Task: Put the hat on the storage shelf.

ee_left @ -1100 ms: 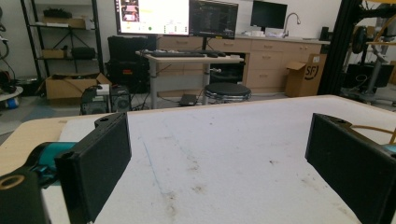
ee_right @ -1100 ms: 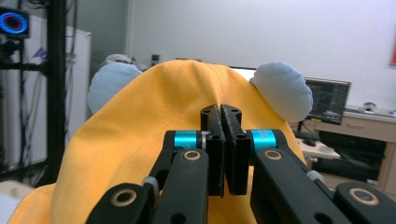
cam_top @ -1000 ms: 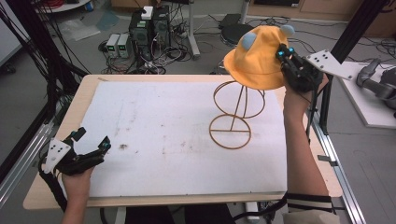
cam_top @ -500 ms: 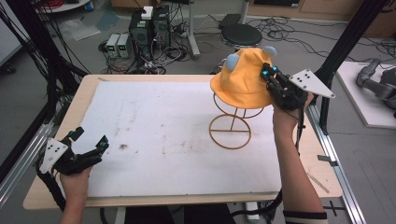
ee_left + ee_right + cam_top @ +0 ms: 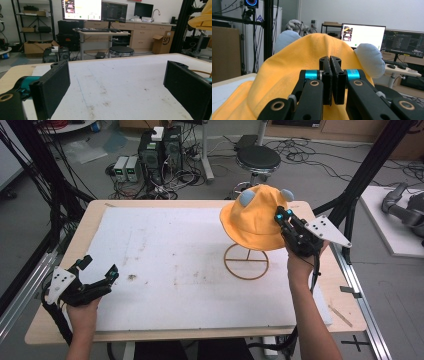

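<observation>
The yellow hat (image 5: 255,217) has been travelling left and down since the earlier frame and is now sitting over the wire stand (image 5: 246,261) at the right of the worktop (image 5: 200,315). The right tool (image 5: 283,216) is gripping the hat's right side, jaws pressed together on the fabric in the right gripper view. Two pale blue ears (image 5: 369,60) are projecting from the crown. The left tool (image 5: 100,271) is resting near the worktop's front left corner, jaws standing wide apart and holding nothing.
</observation>
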`<state>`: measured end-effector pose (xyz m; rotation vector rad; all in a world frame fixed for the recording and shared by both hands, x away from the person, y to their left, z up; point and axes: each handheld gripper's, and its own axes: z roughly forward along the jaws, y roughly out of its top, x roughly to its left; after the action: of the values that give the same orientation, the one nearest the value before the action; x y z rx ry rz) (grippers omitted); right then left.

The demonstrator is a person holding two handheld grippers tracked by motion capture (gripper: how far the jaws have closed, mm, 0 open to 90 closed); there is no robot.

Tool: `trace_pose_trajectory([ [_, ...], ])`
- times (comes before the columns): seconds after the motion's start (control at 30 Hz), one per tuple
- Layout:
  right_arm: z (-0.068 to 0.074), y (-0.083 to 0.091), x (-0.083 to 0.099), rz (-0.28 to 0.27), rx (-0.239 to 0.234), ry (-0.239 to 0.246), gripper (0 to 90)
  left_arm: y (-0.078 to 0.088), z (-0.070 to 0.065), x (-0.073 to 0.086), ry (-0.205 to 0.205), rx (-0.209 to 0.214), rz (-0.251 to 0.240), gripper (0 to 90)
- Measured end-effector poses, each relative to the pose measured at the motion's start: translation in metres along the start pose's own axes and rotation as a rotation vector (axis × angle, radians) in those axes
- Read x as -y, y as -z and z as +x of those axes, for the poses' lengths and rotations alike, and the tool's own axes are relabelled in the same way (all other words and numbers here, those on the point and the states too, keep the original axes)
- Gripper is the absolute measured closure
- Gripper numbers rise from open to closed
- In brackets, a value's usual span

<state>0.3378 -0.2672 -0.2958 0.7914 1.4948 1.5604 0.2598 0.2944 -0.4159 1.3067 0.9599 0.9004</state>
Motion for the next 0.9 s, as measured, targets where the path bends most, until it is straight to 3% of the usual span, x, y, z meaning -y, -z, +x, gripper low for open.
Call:
trace_pose_trajectory([
  [0.33,0.006,0.003,0.004,0.010,-0.010,0.022,86.6,-0.004,-0.002,0.000,0.000,0.004,-0.003,7.4],
  [0.47,0.010,0.006,0.003,-0.013,0.023,0.040,69.9,-0.004,-0.001,0.000,0.004,0.003,-0.001,7.4],
  [0.5,0.010,0.008,0.003,-0.025,0.054,0.031,59.9,-0.004,-0.001,0.000,0.003,0.002,0.000,7.4],
  [0.53,0.010,0.008,0.003,-0.025,0.054,0.031,59.9,-0.004,-0.001,0.000,0.004,0.002,0.000,7.4],
  [0.67,0.008,0.016,0.002,-0.059,0.114,-0.015,41.6,-0.003,-0.001,-0.001,0.005,0.001,-0.005,7.4],
  [0.9,-0.003,0.042,0.004,-0.097,0.194,-0.072,21.0,-0.003,-0.001,-0.001,0.009,-0.003,-0.006,7.4],
])
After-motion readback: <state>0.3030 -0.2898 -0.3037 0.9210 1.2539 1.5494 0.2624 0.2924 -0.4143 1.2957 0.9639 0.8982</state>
